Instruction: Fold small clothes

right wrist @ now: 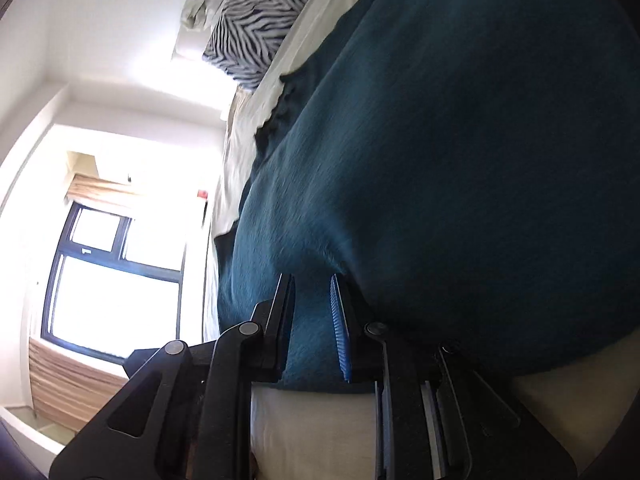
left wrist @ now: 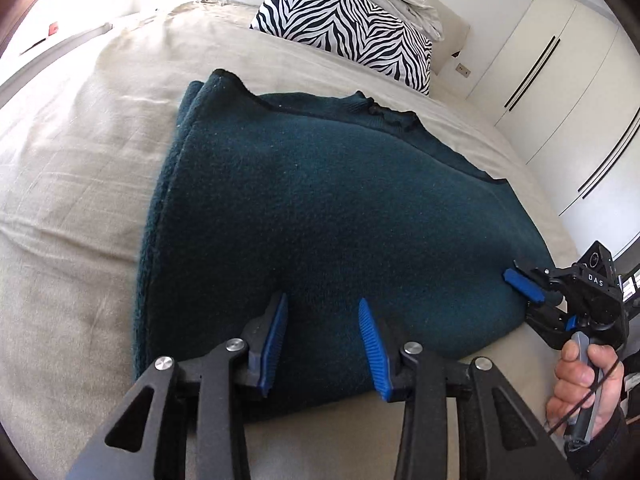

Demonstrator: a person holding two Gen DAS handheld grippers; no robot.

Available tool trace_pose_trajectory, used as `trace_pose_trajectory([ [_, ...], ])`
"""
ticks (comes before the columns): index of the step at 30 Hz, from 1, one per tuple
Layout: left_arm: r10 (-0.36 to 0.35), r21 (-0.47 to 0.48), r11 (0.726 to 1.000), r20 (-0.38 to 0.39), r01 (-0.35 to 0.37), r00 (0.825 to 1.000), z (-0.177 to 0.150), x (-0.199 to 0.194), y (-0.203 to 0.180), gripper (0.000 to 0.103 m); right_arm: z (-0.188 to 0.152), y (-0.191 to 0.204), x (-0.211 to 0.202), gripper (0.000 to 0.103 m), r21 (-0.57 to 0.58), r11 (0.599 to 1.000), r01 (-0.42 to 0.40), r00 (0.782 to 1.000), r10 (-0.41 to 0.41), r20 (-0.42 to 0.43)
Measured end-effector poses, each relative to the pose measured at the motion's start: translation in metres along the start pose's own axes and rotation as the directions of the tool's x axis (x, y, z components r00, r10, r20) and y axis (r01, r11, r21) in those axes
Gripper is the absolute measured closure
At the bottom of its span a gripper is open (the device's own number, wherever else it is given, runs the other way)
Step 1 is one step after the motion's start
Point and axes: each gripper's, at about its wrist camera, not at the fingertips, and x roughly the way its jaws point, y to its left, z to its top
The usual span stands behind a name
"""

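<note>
Now, with right gripper point(right wrist: 312, 332) seemingly clamped on the teal fleece point(left wrist: 320, 208) hem and left gripper point(left wrist: 323, 340) parted above it, lift evenly toward the zebra pillow point(left wrist: 352, 28).

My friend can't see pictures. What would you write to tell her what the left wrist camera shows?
A dark teal fleece garment, folded over, lies on a beige bed. The left gripper hovers open above its near edge, while the right gripper, held in a hand, pinches its right corner. A zebra-striped pillow sits at the head of the bed.
</note>
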Motion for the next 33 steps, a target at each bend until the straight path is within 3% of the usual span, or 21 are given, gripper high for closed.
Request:
trace_pose_trajectory([
  [3, -0.004, 0.000, 1.000, 0.008, 0.004, 1.000, -0.006, -0.005, 0.004, 0.063, 0.017, -0.022, -0.041, 0.086, 0.037, 0.998, 0.044, 0.990, -0.049, 0.129],
  [6, -0.007, -0.015, 1.000, 0.011, 0.007, 1.000, -0.007, -0.013, 0.007, 0.063, 0.029, -0.041, -0.084, 0.085, 0.095, 0.991, 0.092, 0.967, -0.112, 0.228],
  [8, 0.005, -0.037, 0.999, 0.012, -0.004, 1.000, -0.008, -0.022, 0.005, 0.064, 0.032, -0.041, -0.105, 0.083, 0.113, 0.986, 0.119, 0.951, -0.146, 0.271],
  [10, -0.020, -0.056, 0.998, 0.035, 0.022, 0.999, -0.006, -0.033, -0.004, 0.058, 0.032, -0.035, -0.125, 0.081, 0.100, 0.987, 0.126, 0.945, -0.151, 0.291],
  [13, -0.098, -0.025, 0.995, 0.057, 0.100, 0.994, -0.002, -0.037, -0.033, 0.053, 0.014, -0.003, -0.106, 0.081, 0.034, 0.999, 0.030, 0.973, -0.037, 0.226],
  [16, -0.126, 0.015, 0.992, 0.041, 0.125, 0.991, 0.000, -0.023, -0.055, 0.052, -0.024, 0.046, -0.038, 0.081, -0.047, 0.999, -0.027, 0.996, 0.030, 0.081],
  [20, -0.125, -0.069, 0.990, -0.014, 0.124, 0.992, -0.001, -0.002, -0.035, 0.052, -0.062, 0.062, 0.031, 0.081, -0.073, 0.997, -0.024, 0.997, 0.018, -0.080],
  [23, -0.140, -0.089, 0.986, -0.012, 0.138, 0.990, -0.008, -0.004, -0.015, 0.064, -0.076, 0.045, 0.062, 0.082, -0.010, 1.000, -0.015, 0.991, 0.013, -0.133],
  [28, -0.154, -0.123, 0.980, 0.006, 0.154, 0.988, -0.011, -0.017, 0.010, 0.066, -0.075, 0.030, 0.057, 0.084, -0.018, 0.999, -0.033, 0.994, 0.031, -0.106],
  [33, -0.122, -0.163, 0.978, 0.048, 0.128, 0.991, -0.011, -0.041, 0.034, 0.065, -0.054, 0.016, 0.028, 0.084, -0.027, 0.999, 0.040, 0.999, -0.040, -0.007],
])
